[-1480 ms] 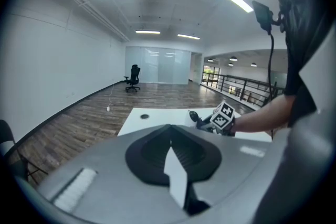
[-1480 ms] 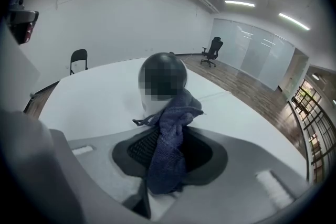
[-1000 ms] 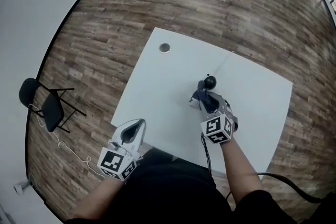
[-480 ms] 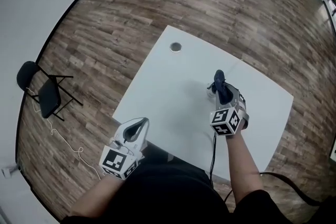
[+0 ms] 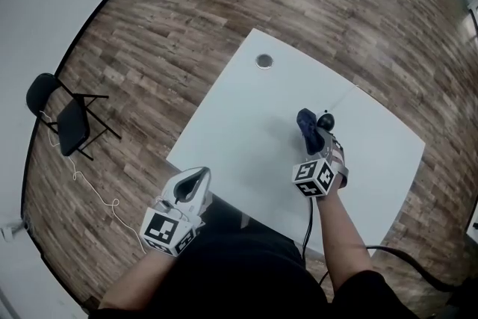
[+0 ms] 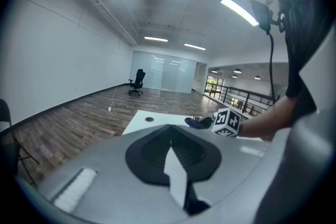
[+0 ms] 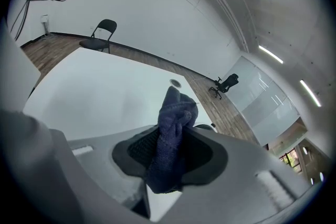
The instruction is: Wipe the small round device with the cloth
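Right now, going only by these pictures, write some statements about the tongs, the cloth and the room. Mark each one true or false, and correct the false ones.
1. The right tongs grip a dark blue cloth. True.
2. The left tongs hold the small round device. False: they are shut on nothing, and the small round device is beside the cloth, over the table.
3. A black chair stands on the wooden floor, away from the table. True.
4. The cloth lies spread flat on the table. False: it is bunched up between the right tongs.
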`<state>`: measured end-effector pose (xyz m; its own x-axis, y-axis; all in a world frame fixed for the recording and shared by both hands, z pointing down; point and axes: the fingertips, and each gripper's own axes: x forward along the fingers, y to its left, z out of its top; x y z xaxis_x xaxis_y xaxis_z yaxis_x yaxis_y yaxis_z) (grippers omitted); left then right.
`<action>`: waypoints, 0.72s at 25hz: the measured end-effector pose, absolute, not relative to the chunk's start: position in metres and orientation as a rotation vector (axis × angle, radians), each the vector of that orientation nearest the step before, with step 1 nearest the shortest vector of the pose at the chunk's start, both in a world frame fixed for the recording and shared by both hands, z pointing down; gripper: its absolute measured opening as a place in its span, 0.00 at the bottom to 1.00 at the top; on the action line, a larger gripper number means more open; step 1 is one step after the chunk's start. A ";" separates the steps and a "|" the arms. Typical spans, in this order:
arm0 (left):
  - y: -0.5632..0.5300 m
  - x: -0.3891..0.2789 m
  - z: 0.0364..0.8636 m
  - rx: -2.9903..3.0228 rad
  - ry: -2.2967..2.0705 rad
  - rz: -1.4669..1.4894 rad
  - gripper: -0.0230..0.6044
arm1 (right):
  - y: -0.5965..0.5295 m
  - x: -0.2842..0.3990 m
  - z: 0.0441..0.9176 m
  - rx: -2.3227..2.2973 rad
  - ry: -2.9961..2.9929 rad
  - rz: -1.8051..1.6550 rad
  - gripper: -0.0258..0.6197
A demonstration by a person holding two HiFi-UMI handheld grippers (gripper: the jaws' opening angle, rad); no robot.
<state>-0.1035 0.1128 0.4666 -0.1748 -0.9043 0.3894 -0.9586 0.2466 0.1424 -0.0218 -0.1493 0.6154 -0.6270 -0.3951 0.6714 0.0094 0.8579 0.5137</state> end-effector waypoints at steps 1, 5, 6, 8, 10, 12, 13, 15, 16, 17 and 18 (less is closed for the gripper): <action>0.114 -0.104 0.468 1.698 -2.135 0.187 0.05 | -0.149 -0.022 0.618 0.278 -2.178 -0.600 0.23; 0.122 -0.105 0.474 1.662 -2.130 0.183 0.05 | -0.151 -0.020 0.632 0.275 -2.170 -0.537 0.23; 0.125 -0.105 0.476 1.651 -2.129 0.182 0.05 | -0.151 -0.018 0.636 0.278 -2.170 -0.521 0.23; 0.129 -0.105 0.478 1.631 -2.134 0.183 0.05 | -0.152 -0.014 0.644 0.288 -2.167 -0.485 0.23; 0.133 -0.106 0.479 1.612 -2.137 0.184 0.05 | -0.154 -0.013 0.650 0.296 -2.165 -0.451 0.23; 0.136 -0.107 0.480 1.602 -2.126 0.186 0.05 | -0.155 -0.014 0.657 0.301 -2.160 -0.416 0.23; 0.137 -0.108 0.481 1.602 -2.119 0.188 0.05 | -0.154 -0.015 0.662 0.303 -2.156 -0.393 0.23; 0.139 -0.110 0.484 1.607 -2.109 0.194 0.05 | -0.152 -0.018 0.671 0.294 -2.144 -0.321 0.23; 0.139 -0.112 0.484 1.609 -2.108 0.194 0.05 | -0.147 -0.020 0.673 0.265 -2.142 -0.284 0.23; 0.138 -0.114 0.484 1.613 -2.109 0.190 0.05 | -0.138 -0.024 0.671 0.209 -2.154 -0.263 0.23; 0.136 -0.116 0.482 1.620 -2.111 0.184 0.05 | -0.126 -0.030 0.663 0.136 -2.188 -0.275 0.23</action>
<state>-0.1162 0.1355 0.4824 -0.1926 -0.8766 0.4410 -0.9397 0.2942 0.1743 -0.0304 -0.1262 0.6631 -0.5897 -0.1970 0.7832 0.0028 0.9693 0.2459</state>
